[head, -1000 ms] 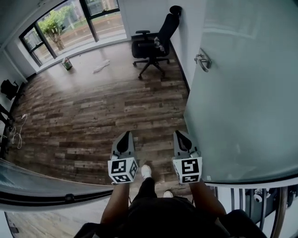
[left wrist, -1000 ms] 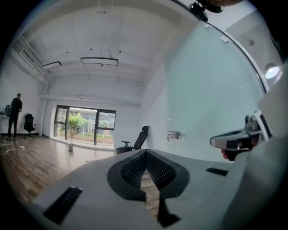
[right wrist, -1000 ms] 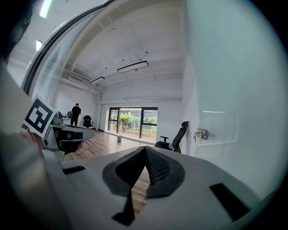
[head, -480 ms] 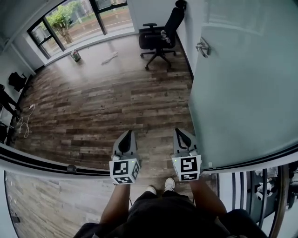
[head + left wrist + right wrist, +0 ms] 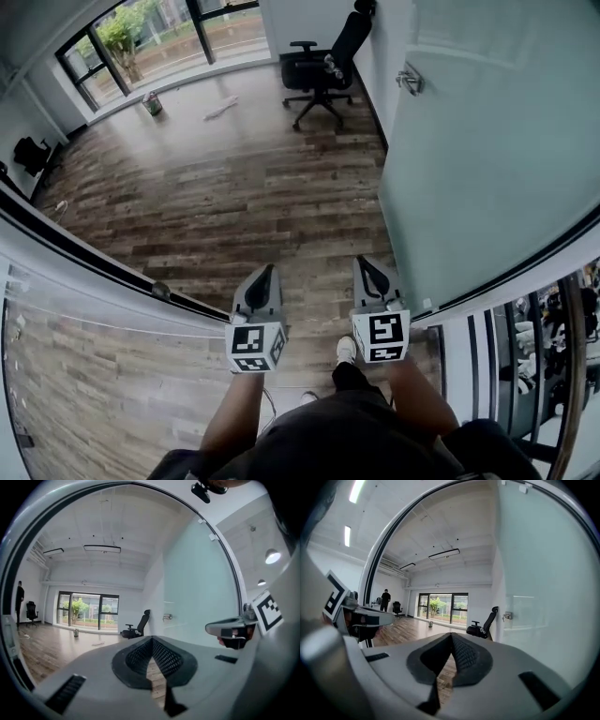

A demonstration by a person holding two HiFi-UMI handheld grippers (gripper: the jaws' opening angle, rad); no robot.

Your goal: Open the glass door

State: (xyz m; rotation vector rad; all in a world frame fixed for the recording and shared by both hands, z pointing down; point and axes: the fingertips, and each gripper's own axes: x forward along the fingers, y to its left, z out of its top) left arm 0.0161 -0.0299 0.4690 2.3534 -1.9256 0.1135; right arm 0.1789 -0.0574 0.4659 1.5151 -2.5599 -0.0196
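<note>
The frosted glass door (image 5: 487,159) stands swung open along the right side, its metal handle (image 5: 409,81) far ahead near the top. My left gripper (image 5: 267,274) and right gripper (image 5: 367,264) are held side by side over the wooden floor, both shut and empty, pointing into the room. Neither touches the door; the right one is beside its lower edge. In the left gripper view, the left gripper (image 5: 152,641) has its pads together, with the door (image 5: 197,597) and the right gripper (image 5: 234,630) to its right. The right gripper (image 5: 451,637) is also shut, with the handle (image 5: 506,616) far off.
A black curved frame rail (image 5: 94,262) of a glass panel crosses the left side. A black office chair (image 5: 323,66) stands by the far wall near the windows (image 5: 141,37). A small can (image 5: 151,103) sits on the floor. A person (image 5: 386,599) stands far off.
Both grippers have drawn back from the room together. The chair and door handle now sit higher in the head view, and the black frame rail has swung up across the left side.
</note>
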